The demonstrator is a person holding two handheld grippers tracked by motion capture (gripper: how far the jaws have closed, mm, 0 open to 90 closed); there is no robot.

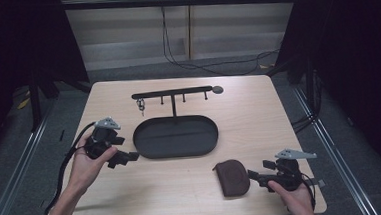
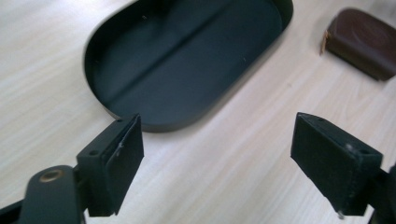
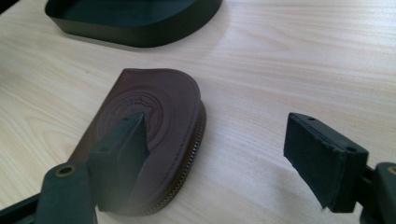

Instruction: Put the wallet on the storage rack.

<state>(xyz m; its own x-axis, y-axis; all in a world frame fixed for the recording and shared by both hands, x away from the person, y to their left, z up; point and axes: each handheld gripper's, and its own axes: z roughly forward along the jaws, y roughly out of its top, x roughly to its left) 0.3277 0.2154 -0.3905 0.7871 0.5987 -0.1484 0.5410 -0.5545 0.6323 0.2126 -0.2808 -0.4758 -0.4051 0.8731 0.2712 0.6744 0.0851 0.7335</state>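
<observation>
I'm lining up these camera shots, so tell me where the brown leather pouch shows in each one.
High view: brown pouch lies low and right of centre, just left of the right gripper.
Left gripper view: top right corner.
Right gripper view: centre left, partly behind one jaw.
Shared landmark: the black oval tray.

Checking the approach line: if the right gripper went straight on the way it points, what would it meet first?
Probably the brown pouch: the right gripper, jaws open, points at it lying flat on the table; the gap is hard to judge.

A black oval tray (image 1: 145, 140) sits mid-table — behind it a black peg rack (image 1: 172, 93), keys (image 1: 141, 106) hanging.
</observation>
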